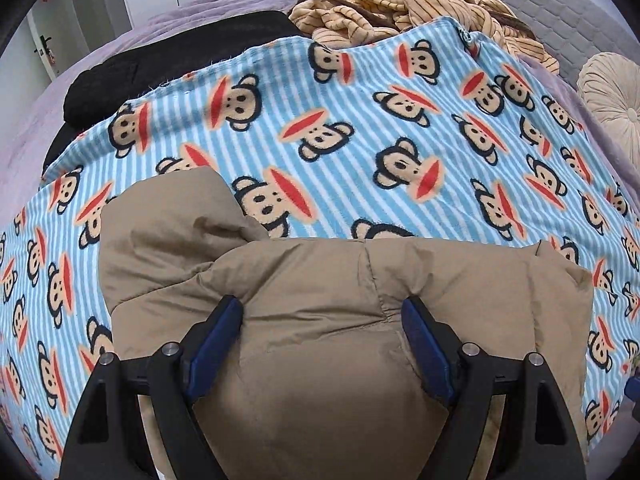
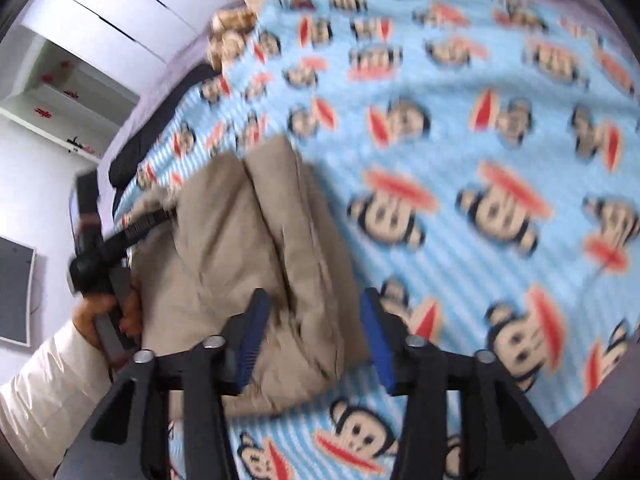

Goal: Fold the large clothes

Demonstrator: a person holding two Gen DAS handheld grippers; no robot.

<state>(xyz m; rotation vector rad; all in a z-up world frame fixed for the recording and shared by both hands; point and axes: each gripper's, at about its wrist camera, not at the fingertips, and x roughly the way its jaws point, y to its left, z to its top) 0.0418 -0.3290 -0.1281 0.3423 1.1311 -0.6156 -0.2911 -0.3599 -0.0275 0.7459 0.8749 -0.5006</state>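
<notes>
A tan padded jacket (image 1: pixel 320 300) lies folded into a thick bundle on a blue striped monkey-print blanket (image 1: pixel 360 128). My left gripper (image 1: pixel 320 320) points down onto it, its blue pads wide apart and open, with puffed fabric bulging between them. In the blurred right wrist view the jacket (image 2: pixel 240 240) runs up and left. My right gripper (image 2: pixel 314 324) stands open over its near edge, and a fold lies between the fingers close to the left pad (image 2: pixel 252 332). A hand (image 2: pixel 100 316) in a white sleeve holds the other gripper at the jacket's left side.
A black garment (image 1: pixel 160 64) lies at the blanket's far left edge. A heap of tan striped cloth (image 1: pixel 400 4) sits behind it. A round beige cushion (image 1: pixel 612 100) rests at the right on the purple bed cover (image 1: pixel 60 128). White cupboards (image 2: pixel 100 12) and a dark screen (image 2: pixel 16 288) stand at the left.
</notes>
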